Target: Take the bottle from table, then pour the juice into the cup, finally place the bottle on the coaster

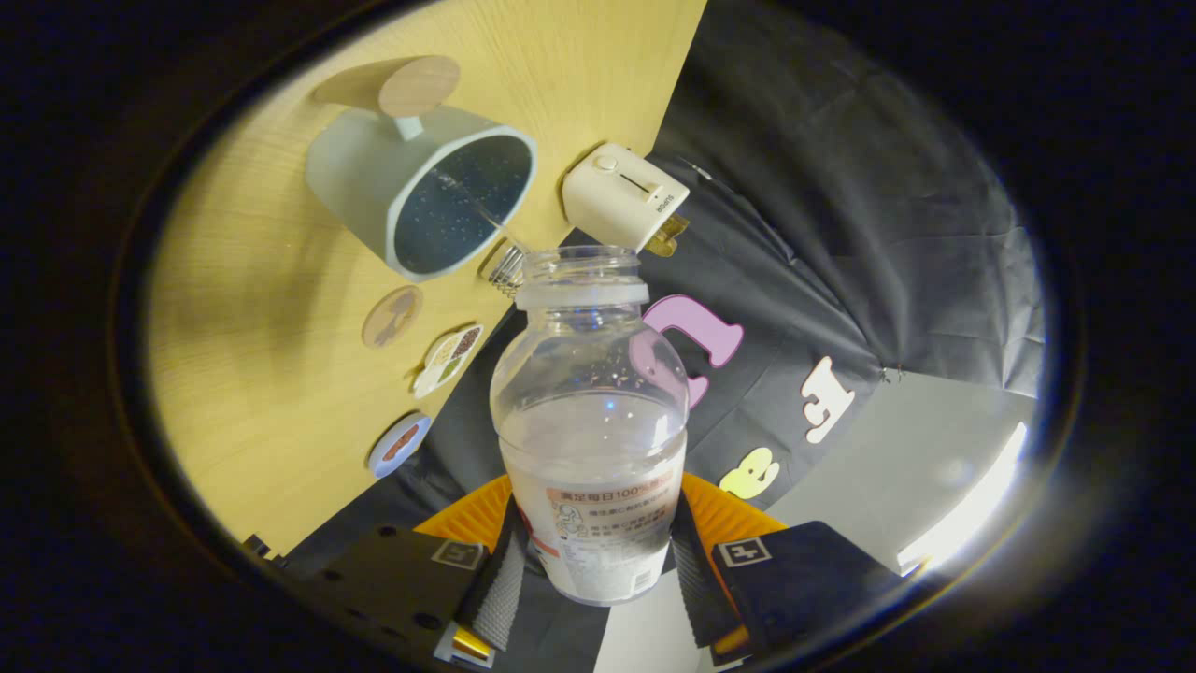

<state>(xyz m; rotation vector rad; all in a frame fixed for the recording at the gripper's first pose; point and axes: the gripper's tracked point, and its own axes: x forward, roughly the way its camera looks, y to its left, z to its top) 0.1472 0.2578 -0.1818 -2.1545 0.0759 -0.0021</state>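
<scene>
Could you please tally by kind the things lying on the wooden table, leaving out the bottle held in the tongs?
Cups: 1, the grey cup
Toasters: 1, the cream toaster
Forks: 1, the fork
Round flat discs: 4
Total: 7
The tongs grip the bottle.

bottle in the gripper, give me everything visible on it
The bottle is clear plastic, round-shouldered, with a threaded open neck and no cap. Clear liquid fills roughly its lower half, and a printed label wraps the base. It sits between the fingers of the gripper, which press on its lower body from both sides. It is tipped toward the cup, and a thin stream runs from its mouth into it.
</scene>
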